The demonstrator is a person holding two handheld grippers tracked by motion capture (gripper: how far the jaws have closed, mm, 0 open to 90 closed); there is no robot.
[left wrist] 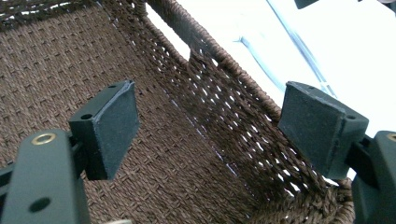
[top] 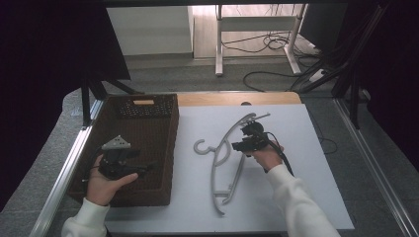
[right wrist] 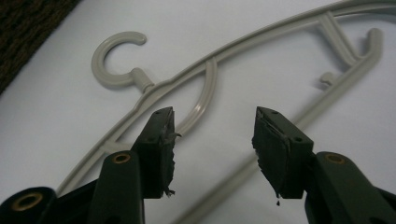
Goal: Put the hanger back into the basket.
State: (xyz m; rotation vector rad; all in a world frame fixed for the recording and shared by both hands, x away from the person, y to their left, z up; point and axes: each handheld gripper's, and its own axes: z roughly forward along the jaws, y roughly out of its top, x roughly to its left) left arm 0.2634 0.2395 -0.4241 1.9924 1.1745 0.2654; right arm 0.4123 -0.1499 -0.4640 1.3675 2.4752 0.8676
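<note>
The left gripper (left wrist: 205,135) hangs spread wide inside the brown woven basket (top: 165,148). The right gripper (right wrist: 212,135), jaws parted and empty, hovers over the grey plastic hanger (top: 225,158) lying flat on the white table (top: 306,197).

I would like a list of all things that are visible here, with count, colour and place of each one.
hanger: 1, grey, flat on the white table top, right of the basket, hook toward the basket
basket: 1, dark brown woven, on the left part of the table
keyboard-like item: 1, black, at the far end of the basket; too small to tell more
table: 1, white top with a wooden far edge
cables: several, black, on the floor beyond the table
left gripper: 1, black, open, over the basket inside
right gripper: 1, black, open, over the hanger bars
sleeves: 2, white, at the bottom of the high view
</note>
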